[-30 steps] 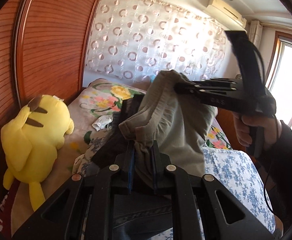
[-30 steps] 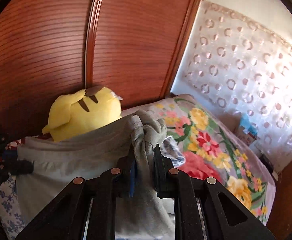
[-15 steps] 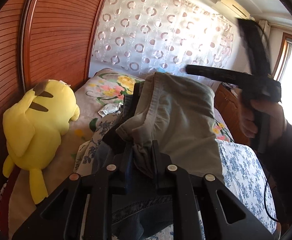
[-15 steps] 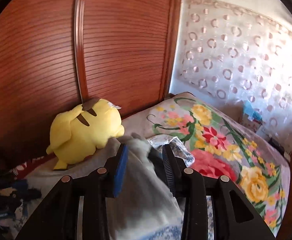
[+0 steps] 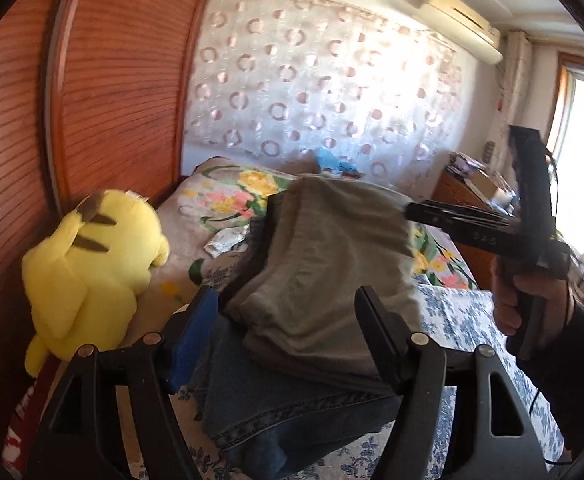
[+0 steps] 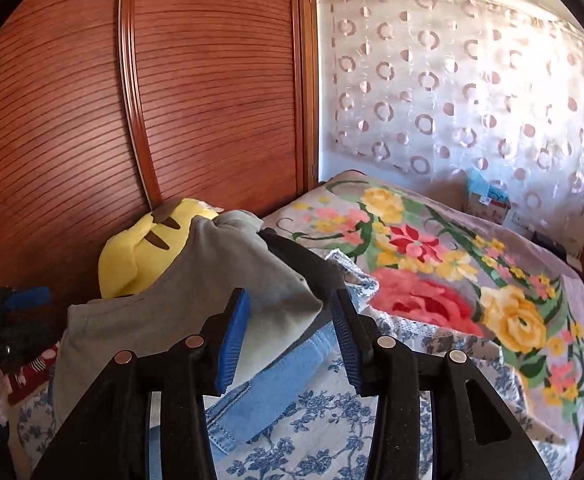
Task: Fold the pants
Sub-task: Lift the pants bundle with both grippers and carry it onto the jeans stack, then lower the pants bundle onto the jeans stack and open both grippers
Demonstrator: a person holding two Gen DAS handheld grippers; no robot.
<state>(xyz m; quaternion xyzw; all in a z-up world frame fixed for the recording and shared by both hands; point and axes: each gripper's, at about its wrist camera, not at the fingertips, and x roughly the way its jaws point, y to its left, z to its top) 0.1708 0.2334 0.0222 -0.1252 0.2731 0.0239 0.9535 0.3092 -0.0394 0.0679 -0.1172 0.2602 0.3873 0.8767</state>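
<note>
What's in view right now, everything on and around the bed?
Pants: one, grey-green, folded on top of the jeans.
Jeans: one, blue, under the pants on the bed.
Plush toy: one, yellow, beside the wardrobe.
Blanket: one, floral, far end of the bed.
Sheet: one, blue-flowered white, near end.
Wardrobe: one, reddish wood, alongside the bed.
Curtain: one, white with rings, behind the bed.
Air conditioner: one, white, high on wall.
Left gripper: open, over the pants.
Right gripper: open, at the pants.

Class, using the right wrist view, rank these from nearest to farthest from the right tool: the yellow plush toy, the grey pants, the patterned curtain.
1. Grey pants, just ahead of the right tool.
2. Yellow plush toy, behind them, left.
3. Patterned curtain, far wall, right.
</note>
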